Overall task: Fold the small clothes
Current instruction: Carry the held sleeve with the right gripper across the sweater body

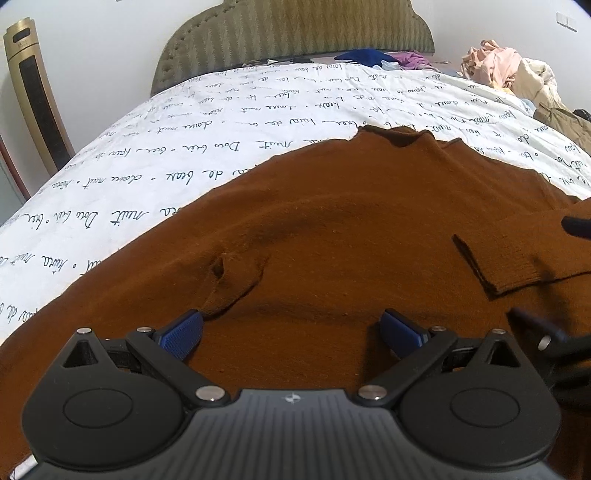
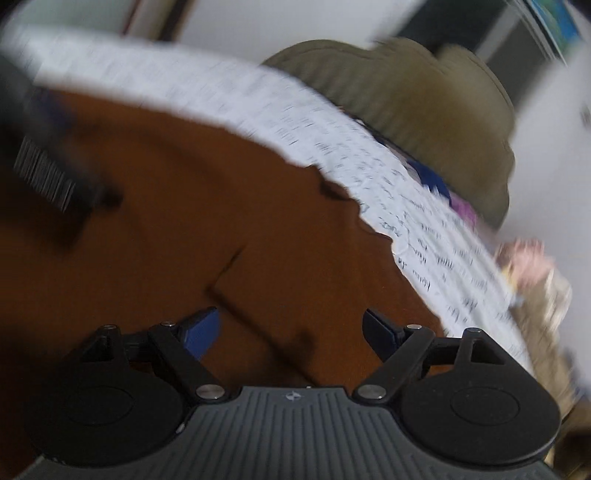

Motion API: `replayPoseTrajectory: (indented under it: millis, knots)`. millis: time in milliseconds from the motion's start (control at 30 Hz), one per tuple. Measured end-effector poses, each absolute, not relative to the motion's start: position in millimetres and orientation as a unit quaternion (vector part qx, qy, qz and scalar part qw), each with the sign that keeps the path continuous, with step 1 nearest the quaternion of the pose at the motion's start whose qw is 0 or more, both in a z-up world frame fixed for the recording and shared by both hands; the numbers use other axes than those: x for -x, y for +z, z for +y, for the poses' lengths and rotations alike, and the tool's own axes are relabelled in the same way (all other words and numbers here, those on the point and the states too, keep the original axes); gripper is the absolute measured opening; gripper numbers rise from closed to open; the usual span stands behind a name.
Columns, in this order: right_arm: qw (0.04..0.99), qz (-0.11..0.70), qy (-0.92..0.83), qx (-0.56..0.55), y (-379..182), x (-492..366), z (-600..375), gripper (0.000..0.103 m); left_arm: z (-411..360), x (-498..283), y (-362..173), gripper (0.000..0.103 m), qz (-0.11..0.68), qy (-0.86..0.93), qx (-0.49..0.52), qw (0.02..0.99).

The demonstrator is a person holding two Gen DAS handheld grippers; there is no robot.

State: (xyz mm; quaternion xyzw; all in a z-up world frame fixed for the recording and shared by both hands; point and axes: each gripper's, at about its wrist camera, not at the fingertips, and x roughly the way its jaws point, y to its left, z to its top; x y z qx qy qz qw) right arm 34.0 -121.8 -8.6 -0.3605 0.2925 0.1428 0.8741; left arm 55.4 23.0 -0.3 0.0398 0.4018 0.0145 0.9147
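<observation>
A brown knit sweater (image 1: 332, 229) lies spread on a white bedsheet with script print (image 1: 184, 147). Its collar points toward the headboard, and a sleeve cuff (image 1: 480, 269) is folded in over the body at the right. My left gripper (image 1: 291, 332) is open and empty just above the sweater's lower body. My right gripper (image 2: 291, 328) is open and empty over the folded sleeve (image 2: 258, 295); that view is blurred. Part of the right gripper (image 1: 546, 332) shows at the right edge of the left wrist view. The left gripper (image 2: 48, 177) shows at the left of the right wrist view.
An olive padded headboard (image 1: 295, 33) stands at the far end of the bed. A pile of pink and beige clothes (image 1: 509, 70) lies at the far right, with blue and purple garments (image 1: 380, 59) near the headboard. A gold tower appliance (image 1: 37, 99) stands at the left.
</observation>
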Motion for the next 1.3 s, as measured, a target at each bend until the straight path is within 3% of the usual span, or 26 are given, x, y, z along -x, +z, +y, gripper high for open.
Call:
replayPoseTrajectory:
  millis: [133,167,233,267,300,833,1300]
  knots:
    - [0.859,0.249,0.127,0.429,-24.0,-30.9,-101.1,0.08,24.6,-55.6,0.2,0.103,0.403,0.017,-0.038,0.914]
    - [0.86,0.246,0.128,0.428,-23.6,-34.6,-98.0,0.072,25.1,-54.9,0.9,0.103,0.402,0.017,-0.038,0.915]
    - [0.864,0.251,0.132,0.416,-24.1,-44.2,-95.2,0.044,26.7,-52.8,2.6,0.103,0.399,0.017,-0.039,0.916]
    - [0.865,0.256,0.129,0.411,-25.9,-48.9,-94.4,0.009,28.6,-51.7,3.7,0.103,0.397,0.018,-0.041,0.917]
    - [0.868,0.255,0.12,0.409,-28.8,-51.3,-94.4,0.006,30.9,-50.8,4.9,0.103,0.394,0.021,-0.041,0.918]
    - [0.936,0.262,0.142,0.19,28.2,-116.4,-70.6,0.006,63.3,-49.9,3.6,0.103,0.395,0.057,-0.022,0.917]
    - [0.928,0.27,0.214,0.143,33.8,-135.1,1.2,0.006,81.1,-51.0,-2.0,0.103,0.402,0.073,-0.006,0.913]
